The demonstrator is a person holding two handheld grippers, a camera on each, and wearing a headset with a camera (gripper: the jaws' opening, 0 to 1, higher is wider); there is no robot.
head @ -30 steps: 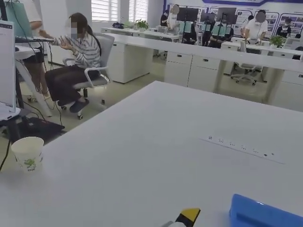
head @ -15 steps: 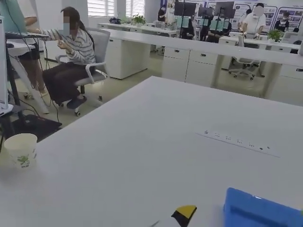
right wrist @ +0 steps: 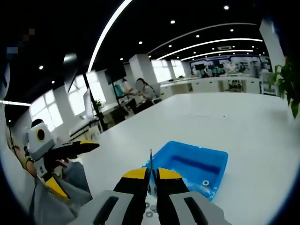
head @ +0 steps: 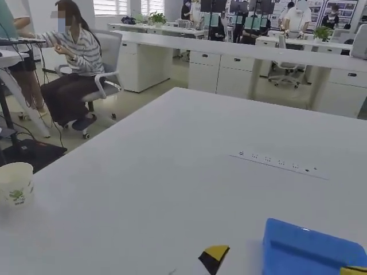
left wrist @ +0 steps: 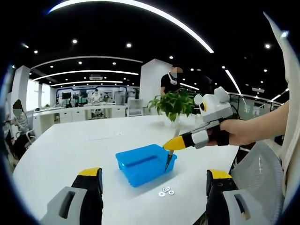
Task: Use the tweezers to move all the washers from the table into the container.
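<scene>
On the white table point(head: 160, 189), a blue container point(left wrist: 136, 164) was set. The left gripper point(left wrist: 154, 187) was held with jaws spread wide, the right gripper point(right wrist: 150, 174) clamped on the tweezers point(right wrist: 150, 159), whose tips were poised at the container's rim. A few washers point(left wrist: 166, 191) were seen just beside the container, a single washer point(right wrist: 205, 183) inside.

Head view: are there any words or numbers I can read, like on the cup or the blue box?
No words or numbers can be read here.
paper cup: a green print, too blurred to tell if it has words.
blue container: plain, no label in sight.
wall posters: too small and blurred to read.
socket strip in the table: tiny marks, unreadable.
</scene>
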